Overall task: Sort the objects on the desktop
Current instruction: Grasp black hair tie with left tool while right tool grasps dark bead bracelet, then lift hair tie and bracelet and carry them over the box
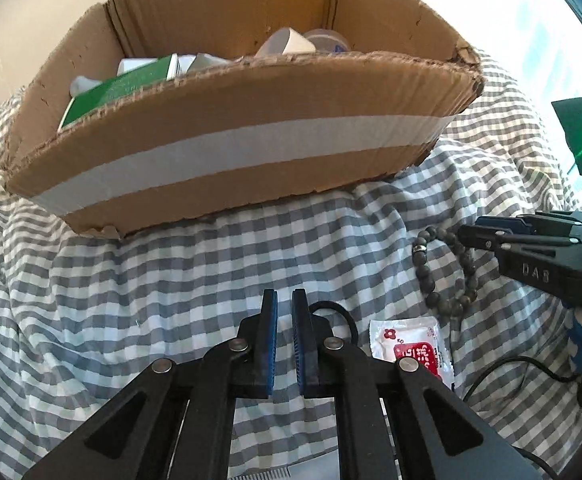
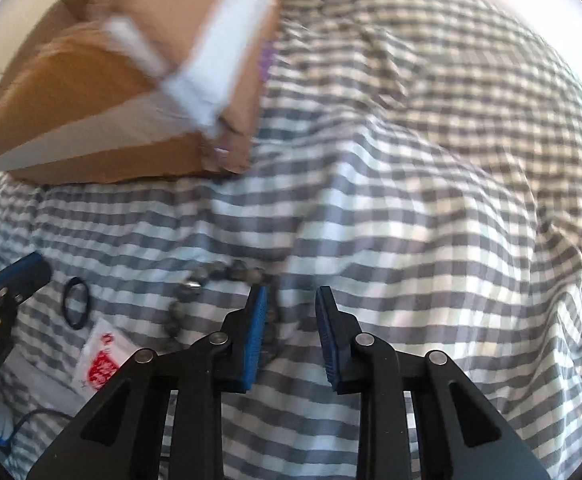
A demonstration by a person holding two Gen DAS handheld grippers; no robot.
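A dark bead bracelet [image 1: 447, 270] lay looped on the checked cloth, a white-and-red sachet [image 1: 411, 346] just beside it, a black hair tie [image 2: 77, 303] nearby — the taped cardboard box [image 1: 227, 160] beyond held a green packet [image 1: 119, 90].

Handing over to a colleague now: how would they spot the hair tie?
Start at the taped brown cardboard box on the grey-checked cloth. Nearer than it, left of the white-and-red sachet and dark bead bracelet, lies a thin black elastic ring: plain, smooth, unbeaded.

I count one cardboard box [image 1: 231, 152] far on the cloth, one bead bracelet [image 1: 447, 272], one black hair tie [image 1: 339, 316], one red-and-white sachet [image 1: 411, 344] near me, and one green carton [image 1: 119, 88] inside the box
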